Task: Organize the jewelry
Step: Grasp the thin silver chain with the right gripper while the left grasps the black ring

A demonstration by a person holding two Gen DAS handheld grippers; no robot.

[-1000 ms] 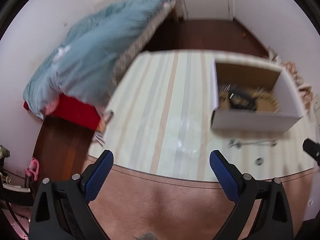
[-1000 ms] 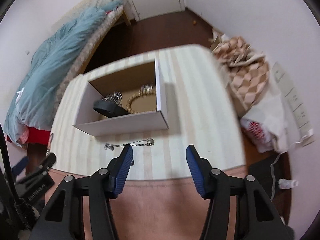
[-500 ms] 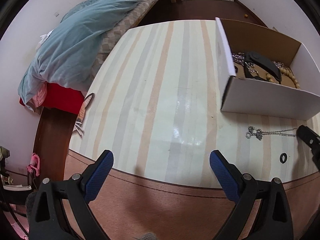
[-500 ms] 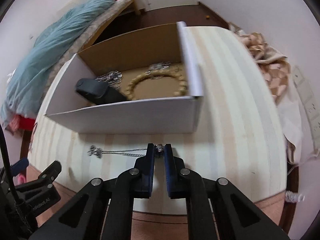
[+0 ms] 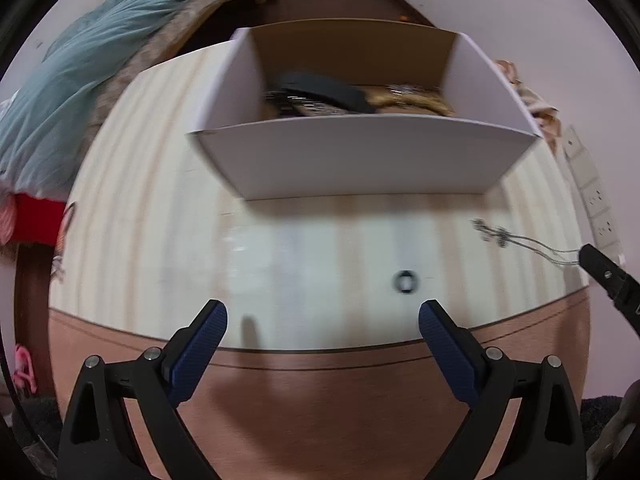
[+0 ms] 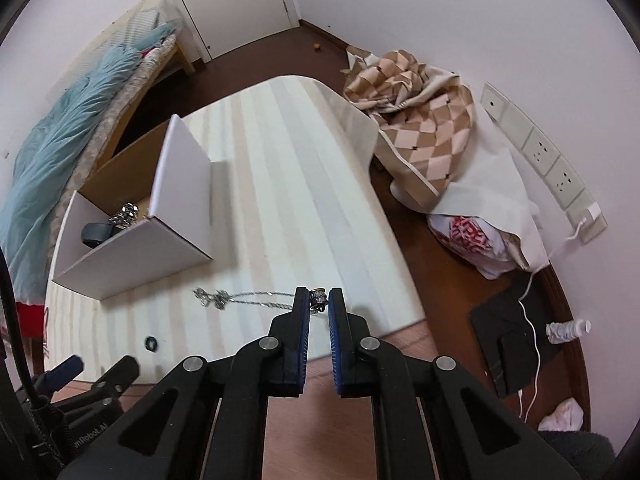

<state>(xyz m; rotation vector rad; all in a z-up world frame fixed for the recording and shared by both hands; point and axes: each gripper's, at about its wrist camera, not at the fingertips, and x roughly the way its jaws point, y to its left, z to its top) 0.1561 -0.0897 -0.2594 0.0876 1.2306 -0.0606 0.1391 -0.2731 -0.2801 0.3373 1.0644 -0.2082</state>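
Bedroom setup, with a striped cream table (image 5: 160, 208) that has a wood-brown front edge and a bed with a rumpled teal blanket (image 5: 80, 60) off to one side. From the left wrist camera: the left tool (image 5: 322, 330) hangs empty with its blue ribbed pads spread wide apart, just above the near edge of the table. Straight ahead sits a white cardboard box (image 5: 360, 160), brown inside, already holding a dark strap-like piece, some silvery bits and what looks like a beaded ring, though it's blurry. A small dark ring (image 5: 406, 281) lies on the table between the box and the left tool, slightly to its right, so the left side is clearly the nearer one for that. Far right in this view, a thin silver chain (image 5: 516, 240) trails toward the tip of the other tool. From the right wrist camera: the right tool (image 6: 319, 300) is pinched nearly together on the chunky metal clasp end of the chain (image 6: 248, 296). The chain's long axis runs leftward from the pads, parallel to the box front, with the little charm cluster still resting on the table. The box (image 6: 132, 252) sits up and to the left of the grip, so I'd guess lifting and swinging left over the front wall is what's needed, and that limp tail could easily snag the rim.
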